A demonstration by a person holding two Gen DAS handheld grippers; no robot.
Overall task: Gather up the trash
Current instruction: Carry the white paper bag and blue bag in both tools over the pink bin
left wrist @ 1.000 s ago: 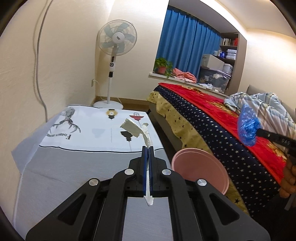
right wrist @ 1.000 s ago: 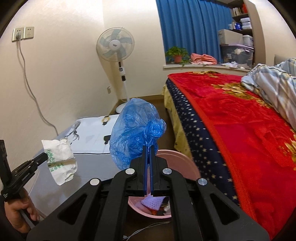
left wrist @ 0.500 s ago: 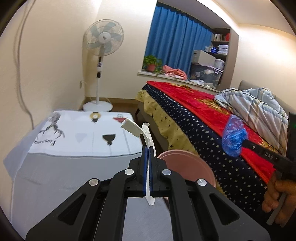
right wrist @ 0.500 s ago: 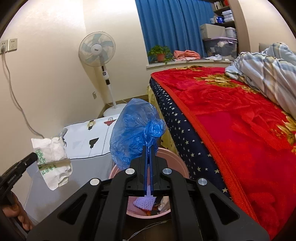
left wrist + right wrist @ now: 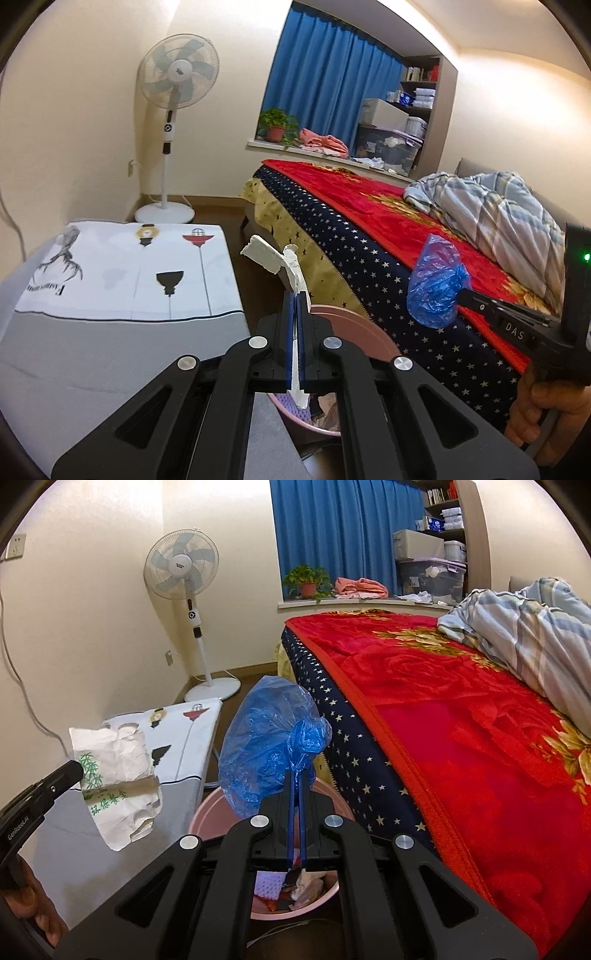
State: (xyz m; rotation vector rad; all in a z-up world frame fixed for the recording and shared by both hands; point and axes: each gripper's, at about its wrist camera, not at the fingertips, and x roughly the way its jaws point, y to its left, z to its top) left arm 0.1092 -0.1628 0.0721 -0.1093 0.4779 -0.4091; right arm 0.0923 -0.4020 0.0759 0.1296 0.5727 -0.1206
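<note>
Pink bin [image 5: 207, 814] now nearer, underneath.

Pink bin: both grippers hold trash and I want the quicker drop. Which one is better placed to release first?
Probably the right. The right gripper holds the blue plastic bag about over the pink bin; the left gripper pinches its white paper wrapper beside it.

Black tongs [image 5: 295, 295], blue pads, silver screws
</note>
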